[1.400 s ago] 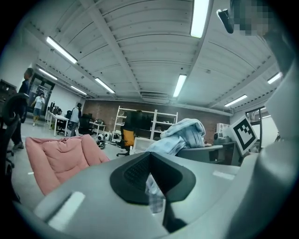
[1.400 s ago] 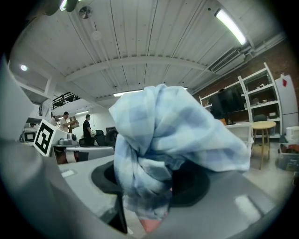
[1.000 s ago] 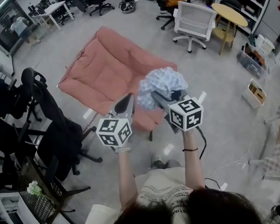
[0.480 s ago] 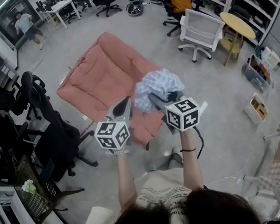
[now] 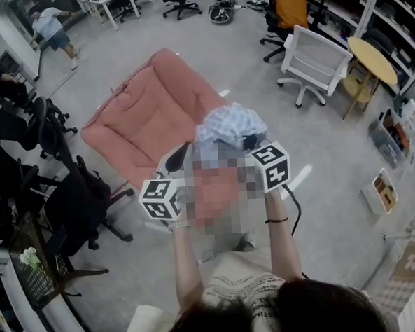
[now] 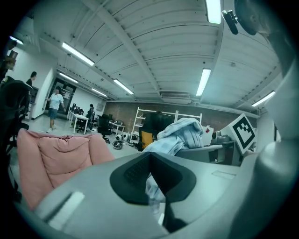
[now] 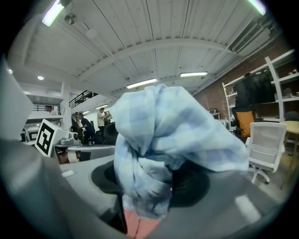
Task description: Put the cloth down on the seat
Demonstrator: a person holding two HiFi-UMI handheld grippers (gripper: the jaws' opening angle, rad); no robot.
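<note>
A bundled light blue checked cloth (image 5: 226, 125) hangs over my right gripper (image 5: 247, 142), whose jaws are shut on it above the front edge of the pink cushioned seat (image 5: 148, 116). In the right gripper view the cloth (image 7: 163, 140) fills the space between the pads of the right gripper (image 7: 149, 179), and the pink seat (image 7: 138, 226) shows below it. My left gripper (image 5: 182, 153) is beside it on the left, with its jaws together and nothing in them. The left gripper view shows the left gripper (image 6: 150, 156), the cloth (image 6: 180, 135) and the seat (image 6: 56, 158).
Black office chairs (image 5: 77, 205) stand close on the left. A white office chair (image 5: 316, 57) and a round yellow table (image 5: 370, 50) are at the back right. Boxes (image 5: 381, 190) lie on the floor at the right. People (image 5: 48, 28) stand far back left.
Both grippers keep their pose and the cloth stays held. The room has slid a little in the head view as the person moves.
</note>
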